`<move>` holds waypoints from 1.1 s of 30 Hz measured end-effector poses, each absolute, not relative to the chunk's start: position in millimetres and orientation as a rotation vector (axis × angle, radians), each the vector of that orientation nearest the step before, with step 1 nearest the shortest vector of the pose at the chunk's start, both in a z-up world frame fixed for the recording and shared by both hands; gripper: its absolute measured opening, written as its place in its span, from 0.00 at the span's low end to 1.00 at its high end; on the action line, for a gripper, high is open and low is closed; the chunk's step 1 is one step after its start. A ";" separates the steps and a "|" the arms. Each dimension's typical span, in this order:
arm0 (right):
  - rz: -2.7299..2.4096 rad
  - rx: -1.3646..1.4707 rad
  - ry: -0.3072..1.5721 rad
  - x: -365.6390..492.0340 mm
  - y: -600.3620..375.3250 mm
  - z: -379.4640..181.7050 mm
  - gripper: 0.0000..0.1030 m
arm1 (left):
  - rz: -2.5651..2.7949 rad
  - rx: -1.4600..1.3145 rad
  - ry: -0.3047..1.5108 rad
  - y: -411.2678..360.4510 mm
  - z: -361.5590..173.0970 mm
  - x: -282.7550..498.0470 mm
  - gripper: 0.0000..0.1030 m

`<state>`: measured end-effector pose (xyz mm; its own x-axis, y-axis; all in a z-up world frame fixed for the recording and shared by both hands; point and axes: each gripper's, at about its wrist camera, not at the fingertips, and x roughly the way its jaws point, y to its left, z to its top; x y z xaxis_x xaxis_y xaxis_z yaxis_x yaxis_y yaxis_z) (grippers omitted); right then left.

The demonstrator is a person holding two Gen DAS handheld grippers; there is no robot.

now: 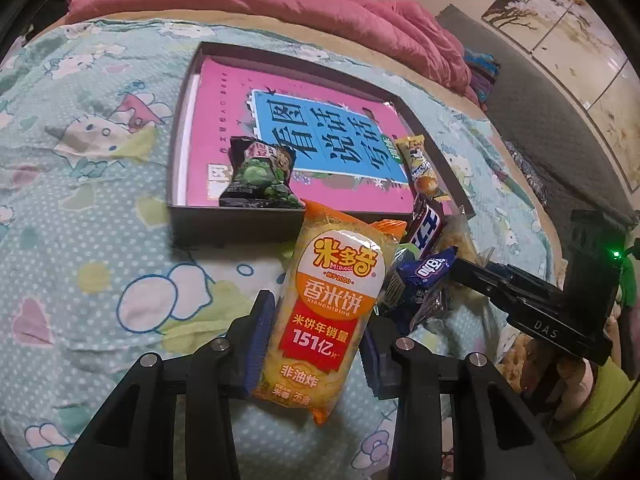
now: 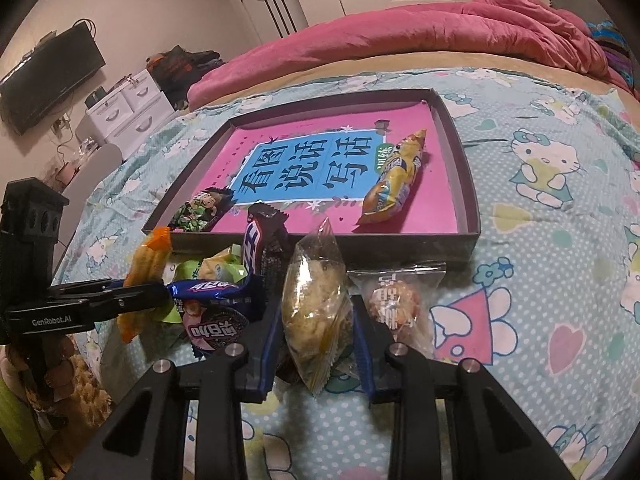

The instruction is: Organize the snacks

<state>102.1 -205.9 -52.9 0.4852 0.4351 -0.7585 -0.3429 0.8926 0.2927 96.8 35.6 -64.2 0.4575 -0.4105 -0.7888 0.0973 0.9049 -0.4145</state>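
My left gripper point(image 1: 316, 346) is shut on an orange-and-yellow rice cracker pack point(image 1: 332, 304), which stands upright between the blue pads. My right gripper point(image 2: 318, 344) is shut on a clear packet of pale yellow snack point(image 2: 316, 316). Just ahead, a dark shallow box point(image 1: 176, 168) holds a pink book, a green-black packet point(image 1: 260, 176) and a yellow bar point(image 1: 420, 164). Between the grippers and the box, a brown bar point(image 2: 260, 248) and a blue packet point(image 2: 212, 304) lie in a small pile. A clear packet with a round snack point(image 2: 396, 304) lies beside my right gripper.
Everything rests on a bed with a pale blue cartoon sheet point(image 1: 100, 240). A pink quilt point(image 2: 440, 36) is bunched along the far side. Beyond the bed stand a white drawer unit point(image 2: 124, 108) and a dark screen point(image 2: 48, 76).
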 end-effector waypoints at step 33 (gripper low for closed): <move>0.479 0.133 0.885 93.2 -213.9 -32.3 0.32 | -0.272 -0.305 0.973 43.0 -23.1 72.6 0.39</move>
<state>93.2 -213.9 -32.3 0.5355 0.4545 -0.7118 -0.3466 0.8868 0.3055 72.6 43.0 -23.1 0.5356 -0.3590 -0.7644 0.0889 0.9241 -0.3717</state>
